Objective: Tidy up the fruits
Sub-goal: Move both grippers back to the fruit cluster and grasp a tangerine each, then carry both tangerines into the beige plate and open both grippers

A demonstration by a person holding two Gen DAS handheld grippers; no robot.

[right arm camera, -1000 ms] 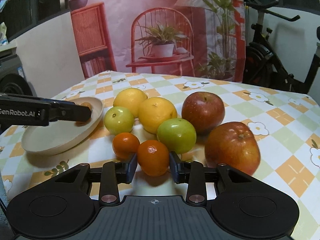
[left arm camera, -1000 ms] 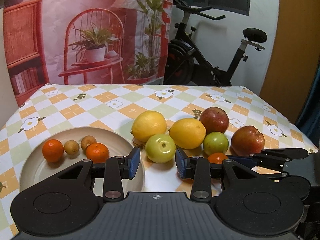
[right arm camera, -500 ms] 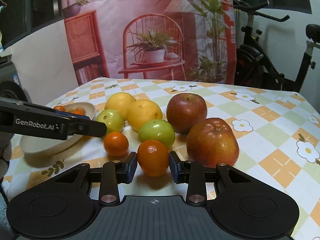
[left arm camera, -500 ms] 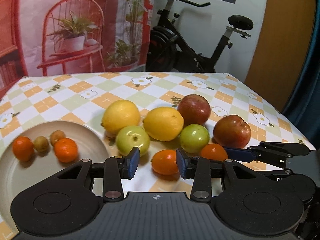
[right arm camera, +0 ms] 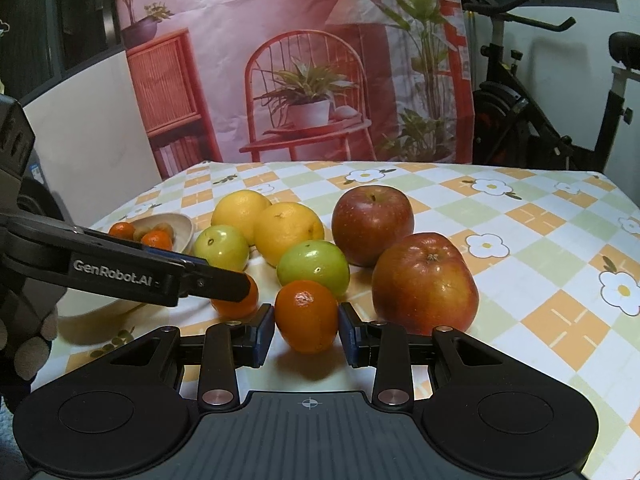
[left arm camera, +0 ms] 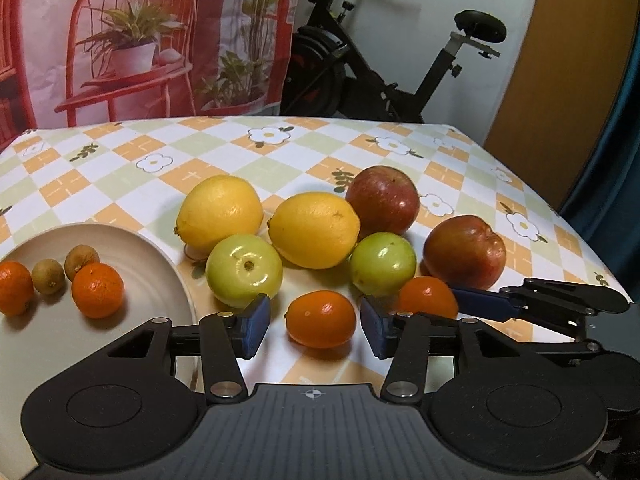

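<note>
Two lemons (left arm camera: 220, 210), two red apples (left arm camera: 382, 199), two green apples (left arm camera: 244, 270) and four mandarins (left arm camera: 321, 319) show; the "GenRobot.AI"-marked left gripper (left arm camera: 310, 326) has jaws spread, while the right gripper (right arm camera: 307, 330) pinches a mandarin (right arm camera: 307, 315).

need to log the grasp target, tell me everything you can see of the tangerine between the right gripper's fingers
The tangerine is small, round and bright orange, with glossy dimpled peel and a pale stem scar facing up. It sits on the checked tablecloth between the blue pads of the right gripper, which flank it closely; firm contact is unclear. A green apple sits right behind it and a red apple stands at its right.
</note>
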